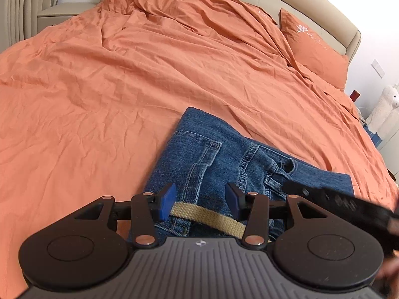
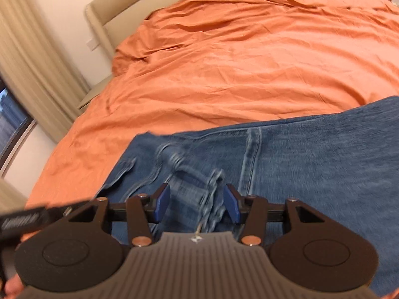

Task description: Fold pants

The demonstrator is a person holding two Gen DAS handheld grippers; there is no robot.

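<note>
Pillow point(image 1: 315, 47) has white flower embroidery w/ unreadable script. Jeans point(image 1: 199, 159) lie folded on the bedsheet point(image 1: 99, 87), tan belt point(image 1: 212, 218) showing. Left gripper point(image 1: 200, 200) and right gripper point(image 2: 197, 203) over jeans: jaws apart, gripping nothing.

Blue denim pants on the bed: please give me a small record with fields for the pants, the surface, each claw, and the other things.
pants: blue denim pants, partly folded, beige woven belt at the waist
surface: wrinkled orange bed cover
left claw: open, over the belt, not gripping
right claw: open, above the denim, view blurred
pillow: orange pillow, by the beige headboard
</note>
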